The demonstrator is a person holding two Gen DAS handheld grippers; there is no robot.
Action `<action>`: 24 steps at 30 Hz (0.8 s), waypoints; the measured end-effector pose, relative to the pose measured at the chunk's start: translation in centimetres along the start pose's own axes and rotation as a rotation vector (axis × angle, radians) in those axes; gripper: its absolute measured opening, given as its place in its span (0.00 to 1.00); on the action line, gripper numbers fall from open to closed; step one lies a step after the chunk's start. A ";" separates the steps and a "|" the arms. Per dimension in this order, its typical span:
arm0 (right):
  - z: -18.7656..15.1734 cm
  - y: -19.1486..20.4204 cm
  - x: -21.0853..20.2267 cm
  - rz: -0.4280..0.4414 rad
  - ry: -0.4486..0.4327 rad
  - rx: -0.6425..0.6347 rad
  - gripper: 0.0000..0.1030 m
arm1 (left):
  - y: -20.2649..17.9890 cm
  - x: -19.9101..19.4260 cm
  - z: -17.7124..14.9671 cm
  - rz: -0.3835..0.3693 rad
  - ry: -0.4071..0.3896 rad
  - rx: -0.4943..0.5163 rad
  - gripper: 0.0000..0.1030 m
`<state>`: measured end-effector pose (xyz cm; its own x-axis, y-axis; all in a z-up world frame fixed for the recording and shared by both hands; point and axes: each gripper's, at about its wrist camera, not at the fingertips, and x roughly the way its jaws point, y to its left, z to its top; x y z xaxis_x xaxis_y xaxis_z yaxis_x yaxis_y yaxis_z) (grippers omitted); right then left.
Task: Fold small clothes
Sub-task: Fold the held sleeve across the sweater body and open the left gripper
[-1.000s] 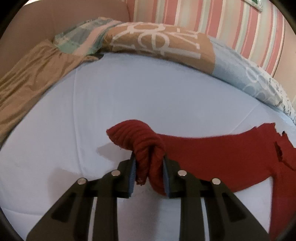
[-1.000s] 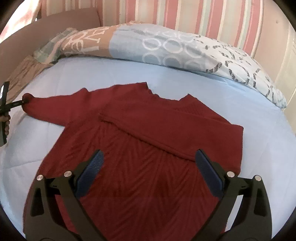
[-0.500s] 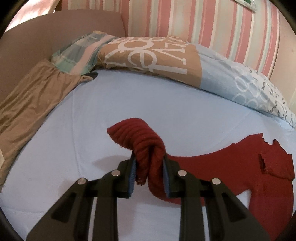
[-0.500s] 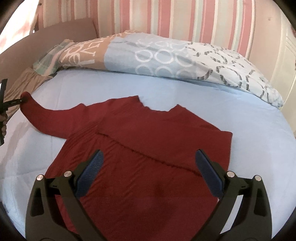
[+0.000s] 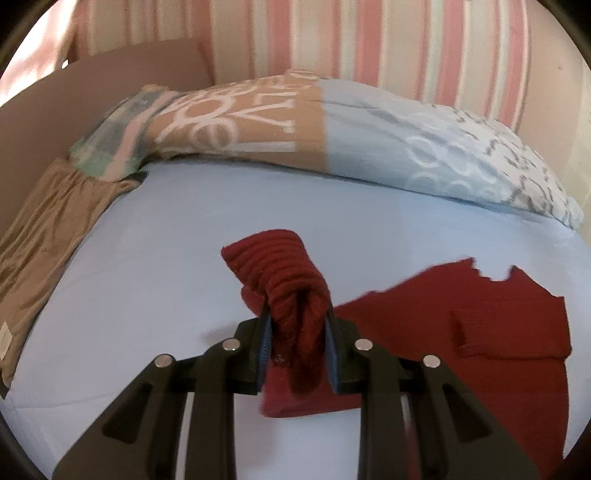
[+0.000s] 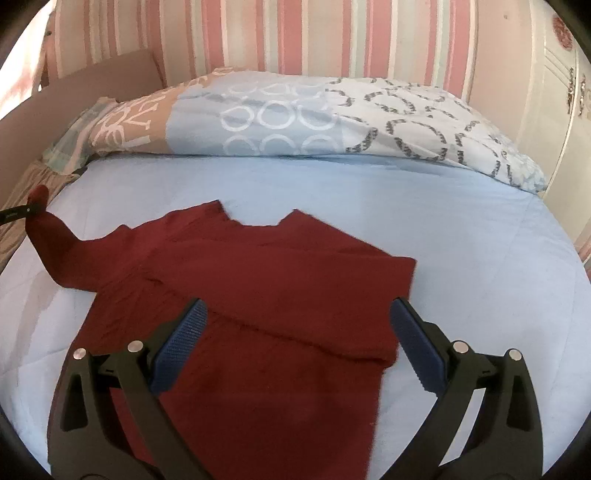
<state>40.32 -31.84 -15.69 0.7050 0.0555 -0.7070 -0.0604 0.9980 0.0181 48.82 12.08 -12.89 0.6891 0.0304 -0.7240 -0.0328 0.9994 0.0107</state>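
Note:
A dark red knit sweater (image 6: 258,280) lies flat on the light blue bed sheet (image 6: 461,240), neckline toward the pillows. One sleeve is folded across its chest. Its other sleeve (image 6: 55,240) rises off the sheet at the far left, where the left gripper (image 6: 31,210) pinches the cuff. In the left wrist view my left gripper (image 5: 297,325) is shut on that ribbed cuff (image 5: 280,269), bunched between the blue pads, with the sweater body (image 5: 461,325) to the right. My right gripper (image 6: 295,332) hovers open above the sweater's lower half, holding nothing.
A patterned duvet (image 6: 295,118) is bunched along the far side of the bed below a pink striped wall (image 6: 295,33). A tan cloth (image 5: 44,236) drapes over the left edge beside a brown headboard (image 5: 92,88). A white cabinet (image 6: 554,122) stands at the right.
The left gripper has lifted the cuff and carried it toward the sweater body, so the sleeve now arches up. The right gripper has drawn back and up, staying open.

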 end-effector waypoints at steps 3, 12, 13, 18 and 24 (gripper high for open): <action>0.0 -1.4 -0.3 0.004 -0.010 0.021 0.96 | -4.0 0.2 0.9 -0.028 0.001 0.041 0.24; -1.3 -6.5 -1.2 -0.003 -0.021 0.096 0.96 | -18.0 2.4 1.5 -0.123 0.028 0.177 0.24; -1.6 -7.1 -1.2 -0.001 -0.017 0.108 0.96 | -19.7 2.9 1.2 -0.136 0.039 0.190 0.24; -3.5 -9.4 -1.0 -0.018 0.007 0.134 0.96 | -26.8 5.0 -0.7 -0.187 0.079 0.242 0.24; -4.3 -11.1 -0.2 -0.033 0.022 0.169 0.96 | -30.1 7.2 -3.1 -0.191 0.125 0.222 0.37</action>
<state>37.76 -43.05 -18.80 0.6890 0.0234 -0.7244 0.0837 0.9902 0.1116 52.53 -17.84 -20.54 0.5728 -0.1463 -0.8065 0.2570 0.9664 0.0072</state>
